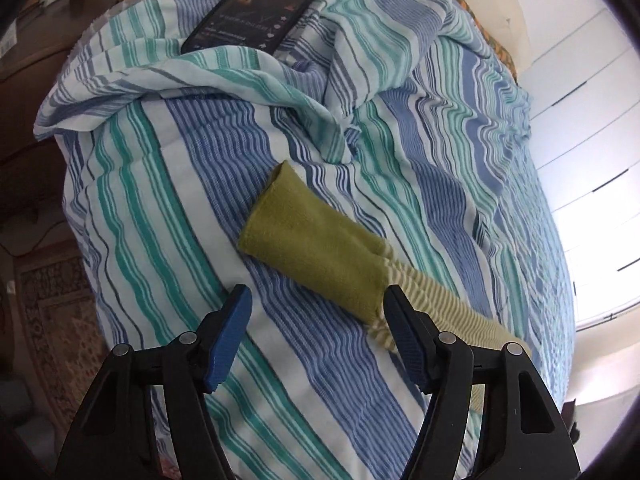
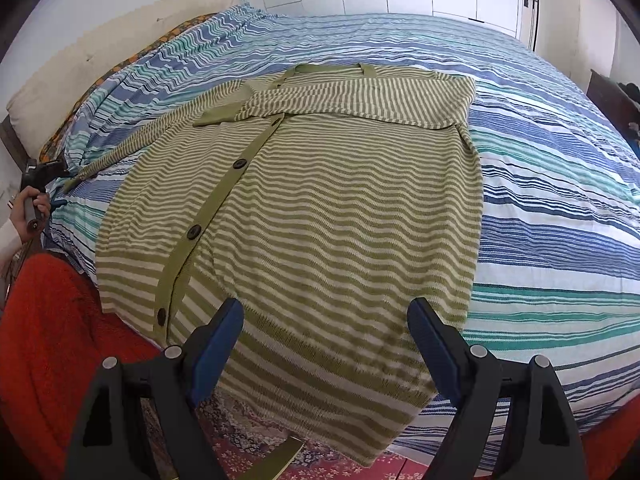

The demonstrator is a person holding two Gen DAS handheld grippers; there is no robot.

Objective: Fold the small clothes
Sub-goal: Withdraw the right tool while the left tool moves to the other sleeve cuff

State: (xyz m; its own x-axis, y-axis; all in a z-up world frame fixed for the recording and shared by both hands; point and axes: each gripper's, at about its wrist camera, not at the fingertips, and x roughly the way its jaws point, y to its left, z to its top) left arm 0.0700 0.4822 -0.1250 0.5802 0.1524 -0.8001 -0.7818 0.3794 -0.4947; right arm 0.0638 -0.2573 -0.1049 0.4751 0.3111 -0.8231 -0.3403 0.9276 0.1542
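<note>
Green-and-cream striped cardigan point(image 2: 320, 200) lies flat on the bed, front up, button band running from about 11 o'clock down to 7 o'clock in the right wrist view. Hem hangs over the near bed edge at 6 o'clock; neckline sits far, at 12. Laid out like this, the body is likely spread as a base for folding sleeves inward.

One sleeve is already crossed over the chest, its green cuff point(image 2: 214, 117) resting near the top of the button band. The other sleeve point(image 2: 120, 150) stretches out toward 9 o'clock, away from the body, probably pulled straight so it can be folded across next.

Left gripper point(image 1: 318, 300): jaws apart, nothing pinched. In its own view the plain green cuff point(image 1: 312, 248) of the outstretched sleeve lies between and just beyond the fingertips, one blue pad touching or nearly touching the striped part; contact cannot be confirmed. Placement suits a grasp at the cuff. A hand point(image 2: 30, 210) holds this tool at 9 o'clock in the right view.

Right gripper point(image 2: 326, 316): jaws wide, empty, hanging over the lower hem at 6 o'clock, apparently waiting.

Counts: cardigan, one. Sleeves, two. Buttons visible on the band point(image 2: 194, 232), four. Grippers, two. Phone point(image 1: 256, 8), one, lying on the rumpled striped bedspread point(image 1: 160, 184) at 12 o'clock in the left view. A red cloth point(image 2: 44, 320) lies at 8 o'clock off the bed edge.
</note>
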